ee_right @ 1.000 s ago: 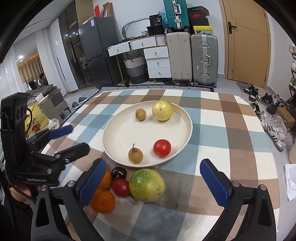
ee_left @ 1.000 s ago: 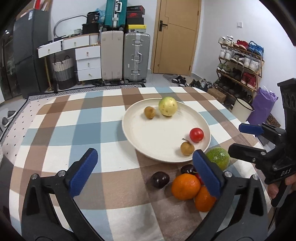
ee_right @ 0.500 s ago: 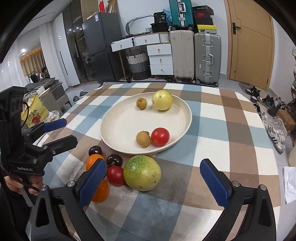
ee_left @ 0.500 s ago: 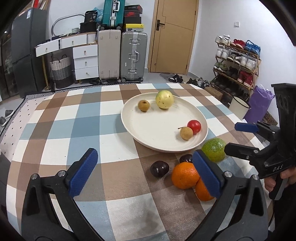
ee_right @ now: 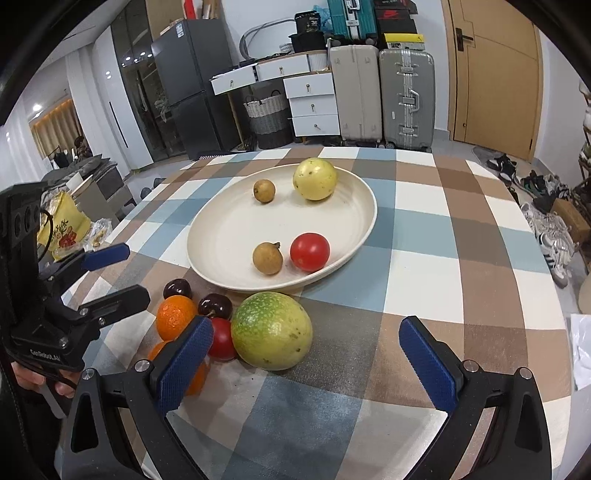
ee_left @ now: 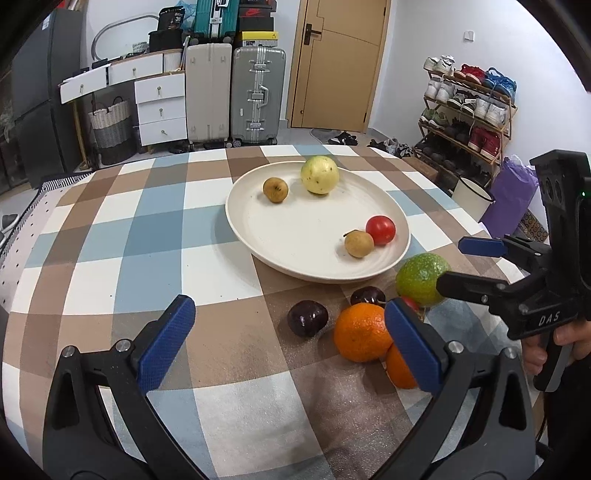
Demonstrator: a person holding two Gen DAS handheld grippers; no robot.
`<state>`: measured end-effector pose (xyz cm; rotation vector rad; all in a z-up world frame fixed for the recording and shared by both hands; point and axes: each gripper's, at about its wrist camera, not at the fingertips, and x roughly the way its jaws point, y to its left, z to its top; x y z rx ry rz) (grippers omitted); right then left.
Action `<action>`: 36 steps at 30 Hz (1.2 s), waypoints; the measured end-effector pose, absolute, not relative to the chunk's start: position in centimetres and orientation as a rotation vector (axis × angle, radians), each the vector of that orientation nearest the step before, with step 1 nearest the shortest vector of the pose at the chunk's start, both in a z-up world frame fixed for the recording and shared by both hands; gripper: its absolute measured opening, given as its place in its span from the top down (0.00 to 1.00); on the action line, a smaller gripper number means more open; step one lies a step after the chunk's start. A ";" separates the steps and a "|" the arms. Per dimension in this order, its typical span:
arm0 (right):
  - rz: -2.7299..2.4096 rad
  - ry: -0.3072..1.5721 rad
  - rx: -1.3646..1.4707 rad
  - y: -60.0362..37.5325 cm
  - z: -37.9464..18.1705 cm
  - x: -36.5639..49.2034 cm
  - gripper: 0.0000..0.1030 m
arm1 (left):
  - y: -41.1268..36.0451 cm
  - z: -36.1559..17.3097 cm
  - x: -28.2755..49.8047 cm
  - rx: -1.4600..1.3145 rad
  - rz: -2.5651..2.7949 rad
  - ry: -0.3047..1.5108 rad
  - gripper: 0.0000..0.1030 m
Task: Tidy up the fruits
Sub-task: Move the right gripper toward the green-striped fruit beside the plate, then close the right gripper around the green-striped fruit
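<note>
Low in the left wrist view, 1 orange (ee_left: 399, 367) and 1 small red fruit (ee_left: 409, 302) hide behind a blue finger pad (ee_left: 412, 345).

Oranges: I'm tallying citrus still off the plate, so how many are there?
2. One orange lies on the tablecloth beside the dark plums; the other sits behind it, partly hidden by a tool finger. More could be hidden.

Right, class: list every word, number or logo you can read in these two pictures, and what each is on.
"DAS": body of the right claw.
"GenRobot.AI", faint: body of the left claw.
"36": black box at the back.
Yellow box label: too small to read.
</note>
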<state>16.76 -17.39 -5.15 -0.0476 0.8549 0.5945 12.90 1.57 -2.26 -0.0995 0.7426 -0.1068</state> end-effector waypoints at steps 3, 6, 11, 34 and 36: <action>0.613 0.873 -0.009 -17.6 -5.4 17.1 0.01 | 1.4 -2.3 12.8 -0.087 -0.107 0.733 0.01; 0.615 0.883 -0.012 -17.4 -5.7 17.2 0.01 | 1.4 -2.4 12.8 -0.087 -0.110 0.738 0.01; 0.613 0.899 -0.017 -16.8 -6.2 17.3 0.02 | 1.4 -2.6 12.9 -0.101 -0.117 0.744 0.01; 0.650 0.911 0.013 -16.0 -7.0 17.6 0.33 | 1.0 -2.5 12.4 -0.095 -0.158 0.734 0.01; 0.668 0.879 0.001 -15.9 -6.5 17.1 0.51 | 0.9 -2.6 12.5 -0.101 -0.162 0.737 0.01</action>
